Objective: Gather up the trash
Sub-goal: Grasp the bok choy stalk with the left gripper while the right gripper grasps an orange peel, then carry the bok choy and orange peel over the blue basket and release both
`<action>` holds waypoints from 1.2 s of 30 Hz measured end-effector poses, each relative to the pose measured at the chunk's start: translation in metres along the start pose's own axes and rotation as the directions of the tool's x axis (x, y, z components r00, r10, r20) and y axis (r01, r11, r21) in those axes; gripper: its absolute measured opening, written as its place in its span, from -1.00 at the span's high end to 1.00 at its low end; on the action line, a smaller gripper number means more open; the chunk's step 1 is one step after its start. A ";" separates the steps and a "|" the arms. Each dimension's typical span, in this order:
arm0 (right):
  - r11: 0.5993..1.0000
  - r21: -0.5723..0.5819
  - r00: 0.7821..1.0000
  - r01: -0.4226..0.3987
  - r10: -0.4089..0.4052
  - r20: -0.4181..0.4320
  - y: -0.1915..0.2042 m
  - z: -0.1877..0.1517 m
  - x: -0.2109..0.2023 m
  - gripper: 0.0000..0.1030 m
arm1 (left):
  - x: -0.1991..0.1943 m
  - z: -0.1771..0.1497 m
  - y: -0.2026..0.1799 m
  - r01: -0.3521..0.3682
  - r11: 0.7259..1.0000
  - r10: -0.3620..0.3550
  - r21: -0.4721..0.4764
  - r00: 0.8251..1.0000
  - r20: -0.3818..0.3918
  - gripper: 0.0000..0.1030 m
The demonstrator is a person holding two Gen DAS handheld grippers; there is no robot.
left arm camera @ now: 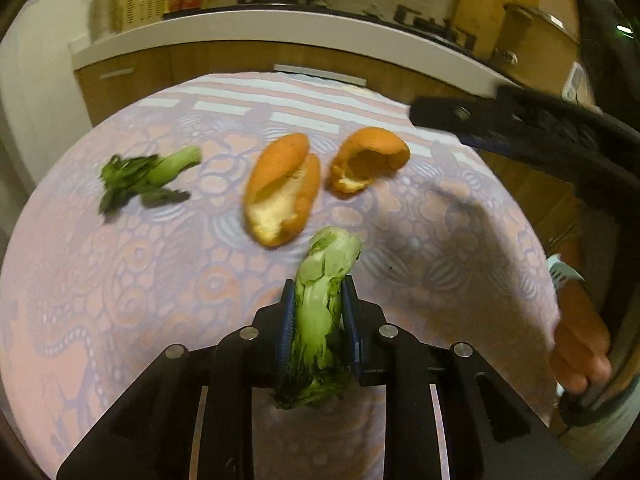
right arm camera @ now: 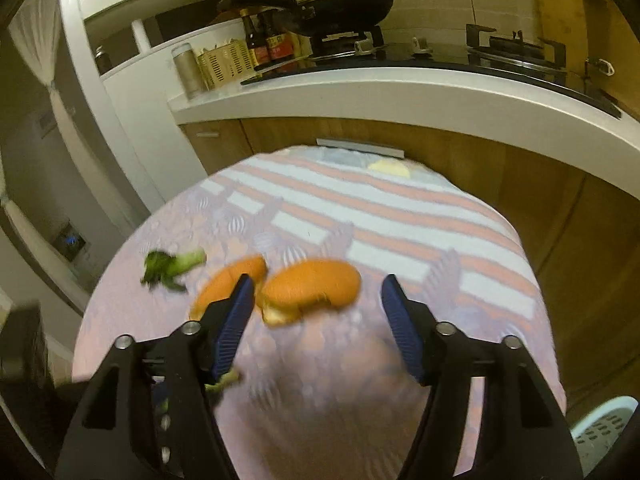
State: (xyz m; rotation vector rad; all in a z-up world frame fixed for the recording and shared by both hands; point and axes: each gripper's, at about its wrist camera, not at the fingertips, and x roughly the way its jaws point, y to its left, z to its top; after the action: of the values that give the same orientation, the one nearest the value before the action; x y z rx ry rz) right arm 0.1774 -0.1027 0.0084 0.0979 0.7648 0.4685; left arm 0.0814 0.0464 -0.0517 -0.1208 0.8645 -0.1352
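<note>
My left gripper [left arm camera: 318, 286] is shut on a green bok choy scrap [left arm camera: 320, 300] and holds it above the patterned tablecloth [left arm camera: 120, 300]. On the cloth lie another bok choy scrap [left arm camera: 154, 176] at the left and two orange peels [left arm camera: 282, 192] [left arm camera: 370, 162] in the middle. My right gripper [right arm camera: 316, 290] is open and empty, above the cloth, with the peels [right arm camera: 312, 284] [right arm camera: 224, 280] between and beyond its fingers. The left scrap also shows in the right wrist view [right arm camera: 170, 266].
A white kitchen counter [right arm camera: 400, 88] with a stove, a wok [right arm camera: 344, 4], bottles and a basket runs behind the table. A pale blue perforated bin [right arm camera: 604, 432] sits low at the right. The right gripper's body [left arm camera: 520, 128] reaches over the table's right side.
</note>
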 end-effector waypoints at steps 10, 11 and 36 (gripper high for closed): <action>1.000 -0.017 0.990 0.023 -0.025 -0.138 0.011 -0.002 0.057 -0.22 | -0.021 -0.004 0.011 0.014 1.000 -0.013 -0.022 0.999 0.052 0.60; 1.000 -0.018 0.989 0.004 -0.007 -0.150 0.011 -0.003 0.057 0.02 | -0.021 -0.003 0.012 0.014 1.000 -0.013 -0.025 0.999 0.052 0.60; 0.995 0.047 0.986 0.084 -0.089 0.138 -0.066 -0.057 -0.126 0.94 | -0.058 0.017 -0.103 0.166 0.979 -0.182 0.115 0.973 0.146 0.60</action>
State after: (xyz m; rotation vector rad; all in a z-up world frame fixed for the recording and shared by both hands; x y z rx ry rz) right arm 0.0847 -0.2221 0.0315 0.1340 0.6381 0.3595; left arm 0.0502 -0.0445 0.0190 -0.1093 0.6889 -0.3300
